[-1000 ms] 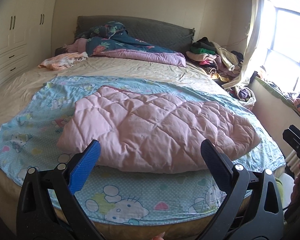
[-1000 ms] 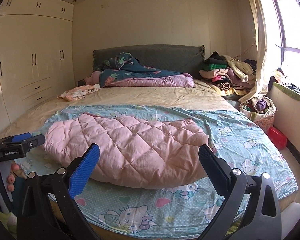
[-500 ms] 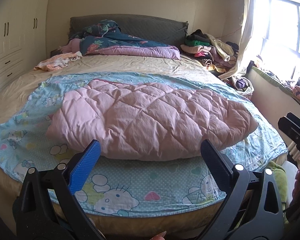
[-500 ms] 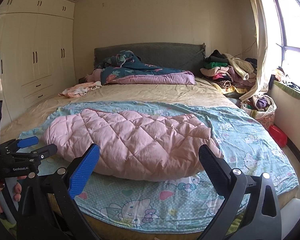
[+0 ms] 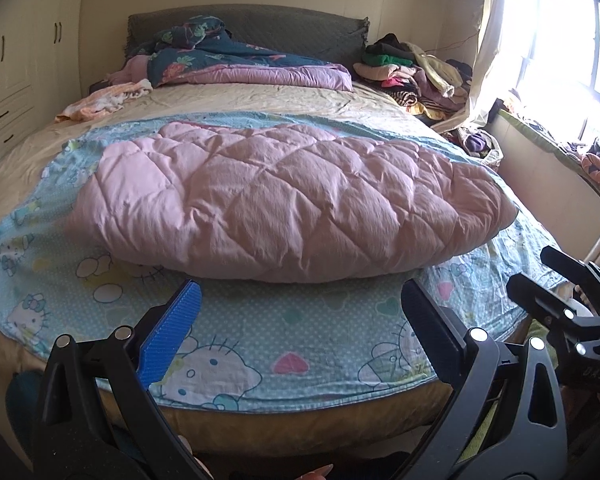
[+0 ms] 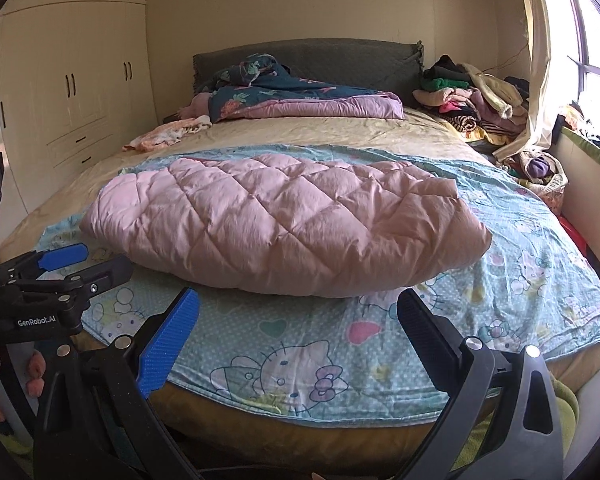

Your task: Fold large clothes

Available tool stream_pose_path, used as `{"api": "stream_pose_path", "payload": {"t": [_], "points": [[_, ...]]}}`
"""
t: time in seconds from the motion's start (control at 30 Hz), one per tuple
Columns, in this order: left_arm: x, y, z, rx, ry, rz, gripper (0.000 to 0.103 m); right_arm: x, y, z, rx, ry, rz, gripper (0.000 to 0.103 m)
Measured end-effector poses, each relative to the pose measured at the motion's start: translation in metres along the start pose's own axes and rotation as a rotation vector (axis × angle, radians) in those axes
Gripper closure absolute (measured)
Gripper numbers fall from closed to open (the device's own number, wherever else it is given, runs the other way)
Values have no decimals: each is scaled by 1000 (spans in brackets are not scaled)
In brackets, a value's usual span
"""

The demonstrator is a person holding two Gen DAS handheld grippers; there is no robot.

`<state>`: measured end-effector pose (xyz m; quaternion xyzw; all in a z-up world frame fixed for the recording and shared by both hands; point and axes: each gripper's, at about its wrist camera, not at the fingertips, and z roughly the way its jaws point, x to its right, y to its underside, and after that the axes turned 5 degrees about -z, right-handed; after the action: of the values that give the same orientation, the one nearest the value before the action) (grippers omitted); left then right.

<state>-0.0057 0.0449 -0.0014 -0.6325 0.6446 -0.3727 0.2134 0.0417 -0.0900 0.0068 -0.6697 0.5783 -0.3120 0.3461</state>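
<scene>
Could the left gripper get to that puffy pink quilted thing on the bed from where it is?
Probably yes. The left gripper is open and empty, and only bare cartoon-print sheet lies between it and the pink quilted garment's near edge.

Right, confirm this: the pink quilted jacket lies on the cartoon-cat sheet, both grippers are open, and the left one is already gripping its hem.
Not quite. The left gripper grips nothing: in the left wrist view its fingers stand apart over the cartoon-cat sheet, short of the pink quilted jacket. The rest holds: the jacket lies on that sheet, and the right gripper is open too.
</scene>
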Motion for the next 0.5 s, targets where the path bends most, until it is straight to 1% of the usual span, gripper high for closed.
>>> {"api": "stream_pose_path", "payload": {"t": [0.5], "points": [[-3, -1, -1, -1, -10, -11, 9, 4, 2, 2, -8, -2, 13, 4]]}}
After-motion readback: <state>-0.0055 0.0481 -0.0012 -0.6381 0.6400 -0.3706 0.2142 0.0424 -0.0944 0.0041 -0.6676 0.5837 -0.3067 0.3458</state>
